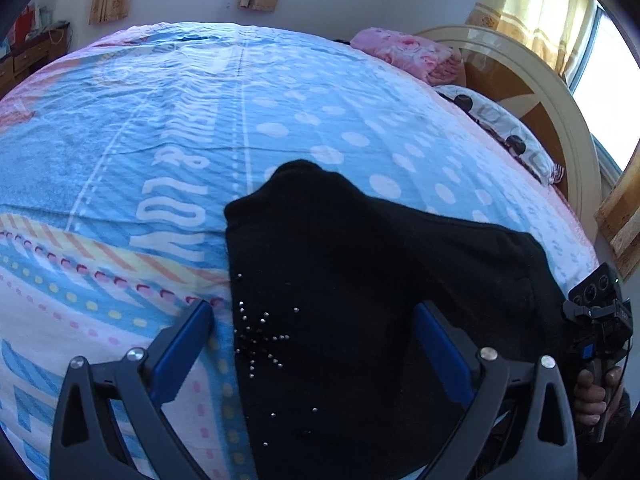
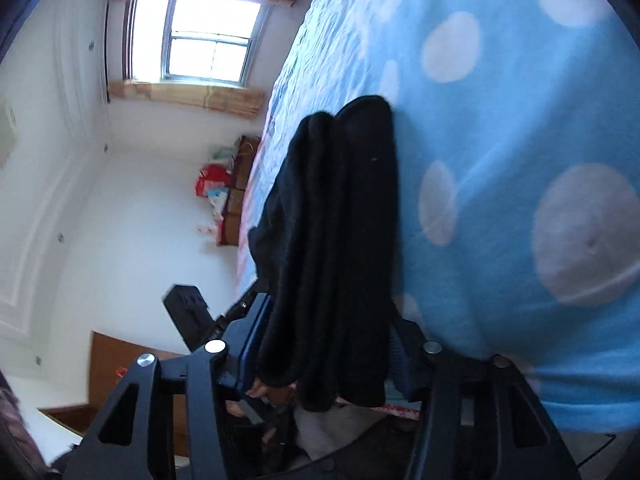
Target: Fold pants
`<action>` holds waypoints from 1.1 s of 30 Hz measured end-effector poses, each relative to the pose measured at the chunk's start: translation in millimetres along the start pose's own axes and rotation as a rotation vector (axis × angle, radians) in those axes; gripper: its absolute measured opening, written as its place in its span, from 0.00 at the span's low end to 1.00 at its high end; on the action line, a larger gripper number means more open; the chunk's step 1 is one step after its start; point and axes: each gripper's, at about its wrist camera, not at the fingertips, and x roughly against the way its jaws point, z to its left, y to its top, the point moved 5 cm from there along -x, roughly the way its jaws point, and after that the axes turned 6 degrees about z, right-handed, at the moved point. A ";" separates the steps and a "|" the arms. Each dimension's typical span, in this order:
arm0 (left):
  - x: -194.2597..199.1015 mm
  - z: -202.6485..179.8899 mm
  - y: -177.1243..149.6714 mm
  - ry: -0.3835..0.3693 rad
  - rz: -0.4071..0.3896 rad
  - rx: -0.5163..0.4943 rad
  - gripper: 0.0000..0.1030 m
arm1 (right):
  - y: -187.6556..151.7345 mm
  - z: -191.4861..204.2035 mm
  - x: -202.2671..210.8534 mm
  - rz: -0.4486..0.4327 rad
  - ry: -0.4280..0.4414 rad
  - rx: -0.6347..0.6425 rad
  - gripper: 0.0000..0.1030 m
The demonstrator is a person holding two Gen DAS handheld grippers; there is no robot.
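Note:
The black pants (image 1: 352, 280) lie folded in layers on the blue dotted bedspread (image 1: 200, 128), with a star of small studs near their left edge. My left gripper (image 1: 314, 320) is open above the pants, one finger on either side of the studded part. In the right wrist view my right gripper (image 2: 328, 328) is closed on the thick stacked edge of the black pants (image 2: 336, 220), with the camera turned on its side. The right gripper also shows in the left wrist view (image 1: 600, 316) at the pants' right end.
A pink floral quilt (image 1: 404, 50) and a white pillow with dark circles (image 1: 500, 128) lie by the curved headboard (image 1: 560, 120) at the far right. A wooden dresser (image 1: 28, 56) stands at the far left. Windows with curtains are behind the bed.

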 end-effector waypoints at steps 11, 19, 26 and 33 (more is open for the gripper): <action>6.6 16.2 4.7 -0.125 -0.002 0.100 0.42 | 0.6 33.3 -2.7 -0.088 -0.193 0.294 0.29; -1.4 2.3 3.8 -0.117 0.001 0.052 0.71 | 0.4 22.5 -10.8 -0.074 -0.210 0.274 0.31; 2.0 -5.8 -3.7 -0.039 -0.029 0.035 0.39 | -9.2 26.8 -18.8 -0.065 -0.285 0.359 0.29; 20.9 -6.5 2.0 -0.035 -0.071 0.088 0.19 | -15.4 42.6 -29.0 -0.098 -0.361 0.451 0.26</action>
